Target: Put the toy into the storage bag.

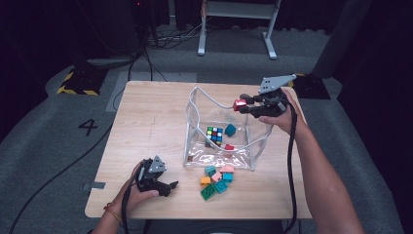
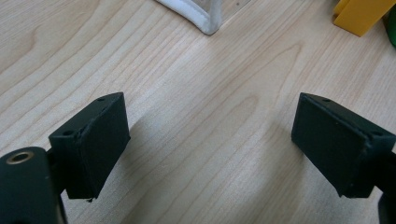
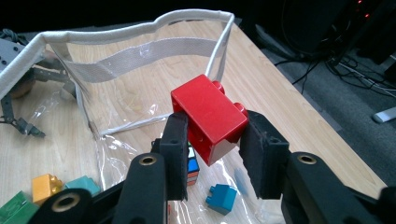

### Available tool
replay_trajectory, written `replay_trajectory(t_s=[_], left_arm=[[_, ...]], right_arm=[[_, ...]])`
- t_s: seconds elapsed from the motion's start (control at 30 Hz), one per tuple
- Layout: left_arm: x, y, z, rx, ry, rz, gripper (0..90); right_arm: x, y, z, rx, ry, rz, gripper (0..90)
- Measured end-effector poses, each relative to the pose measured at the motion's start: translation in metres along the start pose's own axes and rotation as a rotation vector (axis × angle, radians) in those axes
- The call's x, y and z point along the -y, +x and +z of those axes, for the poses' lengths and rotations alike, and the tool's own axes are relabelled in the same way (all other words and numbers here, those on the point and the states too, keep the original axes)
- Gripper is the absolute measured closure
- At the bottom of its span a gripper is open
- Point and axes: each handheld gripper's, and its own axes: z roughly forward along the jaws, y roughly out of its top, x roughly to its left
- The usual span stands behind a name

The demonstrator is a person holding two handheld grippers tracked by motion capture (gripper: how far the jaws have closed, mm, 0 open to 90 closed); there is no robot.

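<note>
Holding: our right gripper [image 3: 212, 140] clamps the red brick [image 3: 209, 117] between its two pads, jaws drawn narrow on the brick's side faces, studs pointing away toward 1 o'clock in the right gripper view.
Brick location: in the high view the red brick [image 1: 239, 104] hangs over the 2 o'clock edge of the clear bag [image 1: 195, 105], above its open mouth.
Bag contents: puzzle cube [image 1: 214, 134], teal brick [image 1: 230, 129], a small red piece.
Handling, brick: we judge it light, rigid and hard plastic with smooth, somewhat slippery faces; not fragile. Flat opposite sides are the best grip, as now.
Handling, bag: thin and floppy film with a stiffer white rim; we expect the walls to sag if bumped.
Left gripper: left gripper [image 1: 163, 187] rests near the table's 7 o'clock corner, jaws spread wide with nothing between them.
Remaining pile: loose bricks [image 1: 216, 179] lie at 6 o'clock of the bag.
</note>
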Motion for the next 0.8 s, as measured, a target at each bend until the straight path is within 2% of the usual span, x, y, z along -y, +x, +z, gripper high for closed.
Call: replay_trajectory(t_s=[0.13,0.2,0.3,0.43,0.57,0.63,0.8], left_arm=[[0.000,0.000,0.000,-0.001,0.002,-0.001,11.4],[0.000,0.000,0.000,-0.002,0.002,-0.004,11.4],[0.000,0.000,0.000,-0.002,0.004,0.001,11.5],[0.000,0.000,0.000,-0.002,0.003,0.002,11.4],[0.000,0.000,0.000,-0.001,0.002,-0.003,11.4],[0.000,0.000,0.000,-0.001,0.002,-0.004,11.5],[0.000,0.000,0.000,-0.001,0.002,-0.003,11.5]], right_arm=[[-0.008,0.002,0.010,-0.034,0.023,-0.017,63.4],[-0.012,0.004,0.017,-0.040,0.055,-0.036,63.4],[-0.014,0.007,0.028,-0.069,0.135,-0.070,63.4],[-0.011,0.007,0.040,-0.102,0.266,-0.074,63.4],[-0.007,0.002,0.044,-0.093,0.324,-0.061,63.4],[-0.004,-0.001,0.044,-0.084,0.362,-0.032,63.3],[0.007,-0.011,0.043,-0.065,0.416,-0.052,63.3]])
